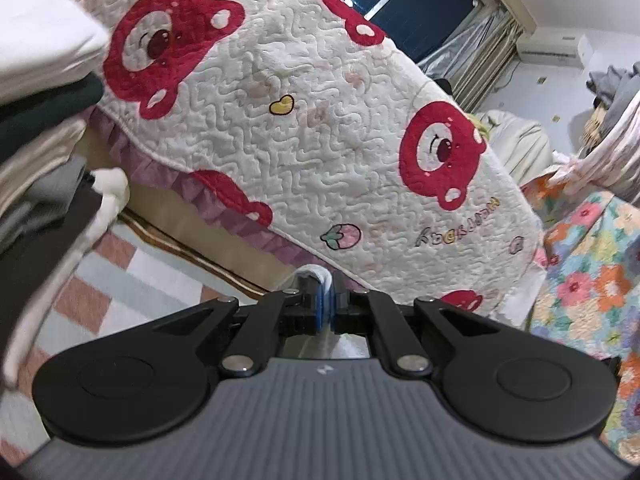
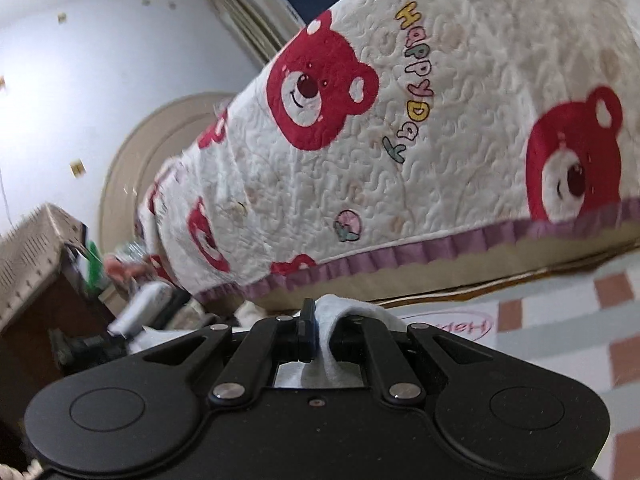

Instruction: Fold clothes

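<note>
Between the closed fingers of the left gripper (image 1: 326,300) sits a pinched fold of white cloth (image 1: 316,274). The right gripper (image 2: 320,330) is likewise clamped on the white cloth, which drapes over its right finger. Ahead of both grippers lies a bear-print bedspread (image 1: 320,120).

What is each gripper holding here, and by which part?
Each pinches white cloth: the left gripper and the right gripper are shut on a bunched fold. Which part of the white garment cannot be told.
</note>
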`<state>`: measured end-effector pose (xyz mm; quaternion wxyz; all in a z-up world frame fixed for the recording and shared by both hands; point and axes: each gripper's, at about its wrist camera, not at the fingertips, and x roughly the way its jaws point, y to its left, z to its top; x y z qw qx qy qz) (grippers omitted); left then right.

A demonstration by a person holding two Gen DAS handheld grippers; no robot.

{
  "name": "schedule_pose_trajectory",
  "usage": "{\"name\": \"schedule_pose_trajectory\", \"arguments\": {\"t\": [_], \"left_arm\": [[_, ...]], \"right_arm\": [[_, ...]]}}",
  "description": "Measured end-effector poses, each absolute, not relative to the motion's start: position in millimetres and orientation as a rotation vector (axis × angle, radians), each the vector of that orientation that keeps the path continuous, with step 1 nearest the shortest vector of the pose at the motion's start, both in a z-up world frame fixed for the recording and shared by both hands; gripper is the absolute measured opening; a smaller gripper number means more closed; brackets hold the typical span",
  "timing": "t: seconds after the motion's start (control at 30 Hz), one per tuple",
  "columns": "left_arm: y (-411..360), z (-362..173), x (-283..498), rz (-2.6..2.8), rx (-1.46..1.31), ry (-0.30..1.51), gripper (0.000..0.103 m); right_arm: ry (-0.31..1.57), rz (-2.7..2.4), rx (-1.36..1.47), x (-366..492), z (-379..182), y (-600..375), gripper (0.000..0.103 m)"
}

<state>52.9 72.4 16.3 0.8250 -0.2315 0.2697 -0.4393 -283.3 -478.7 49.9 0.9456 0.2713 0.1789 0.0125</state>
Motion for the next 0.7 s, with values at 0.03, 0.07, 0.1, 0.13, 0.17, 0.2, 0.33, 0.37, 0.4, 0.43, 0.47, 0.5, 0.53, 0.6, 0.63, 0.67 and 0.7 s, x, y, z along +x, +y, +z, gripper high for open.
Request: {"name": "schedule_pose_trajectory", "arguments": {"t": [0.03,0.07,0.1,0.13,0.17,0.2,0.33,0.37,0.4,0.43,0.47,0.5,0.53,0.6,0.63,0.67,0.7], "left_arm": [[65,21,60,-0.933,-0.472,0.575,0.003],[56,26,70,-0.931,-0.447,0.577,0.003],[47,31,80,-0.927,-0.426,0.578,0.003],[39,36,91,-0.924,-0.414,0.579,0.003],[30,42,104,-0.922,-0.403,0.574,0.003],[22,48,114,-0.915,-0.398,0.562,0.003],[7,82,135,-0.923,-0.400,0.453,0.003],[6,90,137,-0.929,-0.408,0.425,0.003],[9,95,135,-0.941,-0.428,0.406,0.003],[13,100,131,-0.956,-0.452,0.390,0.003],[18,100,125,-0.972,-0.466,0.382,0.003],[24,99,119,-0.984,-0.476,0.375,0.003],[29,94,110,-0.984,-0.470,0.380,0.003],[38,71,89,-0.971,-0.438,0.424,0.003],[41,57,80,-0.961,-0.413,0.458,0.003],[40,35,71,-0.940,-0.359,0.527,0.003],[40,13,63,-0.918,-0.306,0.595,0.004]], "right_arm": [[0.381,0.011,0.546,-273,54,-485,0.006],[0.394,0.000,0.545,-261,56,-491,0.006],[0.406,-0.009,0.543,-250,59,-498,0.006],[0.412,-0.019,0.544,-236,62,-506,0.006],[0.410,-0.029,0.545,-224,67,-513,0.006],[0.407,-0.037,0.545,-213,71,-520,0.006],[0.295,-0.027,0.492,-188,102,-534,0.006],[0.262,-0.021,0.477,-184,110,-536,0.006],[0.220,-0.010,0.474,-187,116,-537,0.006],[0.175,0.003,0.475,-192,120,-539,0.006],[0.144,0.016,0.462,-200,119,-538,0.006],[0.117,0.027,0.447,-209,117,-536,0.006],[0.112,0.030,0.418,-219,108,-532,0.006],[0.143,0.019,0.365,-239,80,-519,0.006],[0.178,0.005,0.346,-249,59,-511,0.007],[0.214,-0.009,0.326,-260,38,-503,0.007],[0.275,-0.028,0.329,-268,9,-495,0.007]]}}
